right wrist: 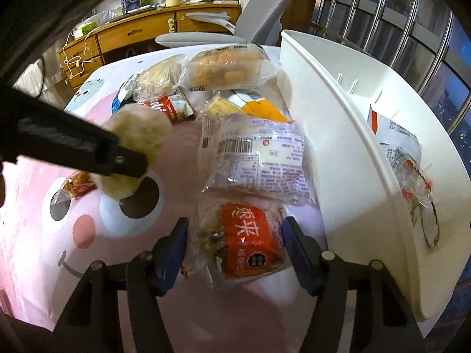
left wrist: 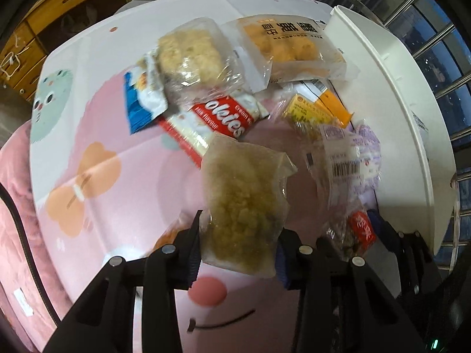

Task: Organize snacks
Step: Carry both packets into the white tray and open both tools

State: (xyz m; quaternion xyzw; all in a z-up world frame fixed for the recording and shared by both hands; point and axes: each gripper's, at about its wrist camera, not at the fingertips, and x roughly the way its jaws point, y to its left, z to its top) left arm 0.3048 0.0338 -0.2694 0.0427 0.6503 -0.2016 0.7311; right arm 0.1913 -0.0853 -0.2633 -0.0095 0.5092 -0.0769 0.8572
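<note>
My left gripper (left wrist: pixel 243 229) is shut on a clear packet of crumbly beige pastry (left wrist: pixel 244 206), held off the pink cartoon tablecloth (left wrist: pixel 123 206). In the right wrist view the same pastry packet (right wrist: pixel 138 144) hangs at the left under a black finger (right wrist: pixel 126 161). My right gripper (right wrist: pixel 235 223) points down over a red-labelled snack packet (right wrist: pixel 247 241) lying on the cloth. Its blue pads stand at either side of the packet, and a thin gap shows on the left side. A white storage bin (right wrist: pixel 338 111) stands just to the right, with one clear packet (right wrist: pixel 412 170) inside.
Behind lie a purple-print packet (right wrist: pixel 259 158), a yellow-orange packet (right wrist: pixel 253 108), red wafers (left wrist: pixel 217 120), a blue-white packet (left wrist: pixel 141 100), a round rice cake (left wrist: pixel 191 56) and golden fried snacks (left wrist: pixel 285 47). A small orange packet (right wrist: pixel 78 184) lies left. A grey chair (right wrist: pixel 259 8) stands beyond the table.
</note>
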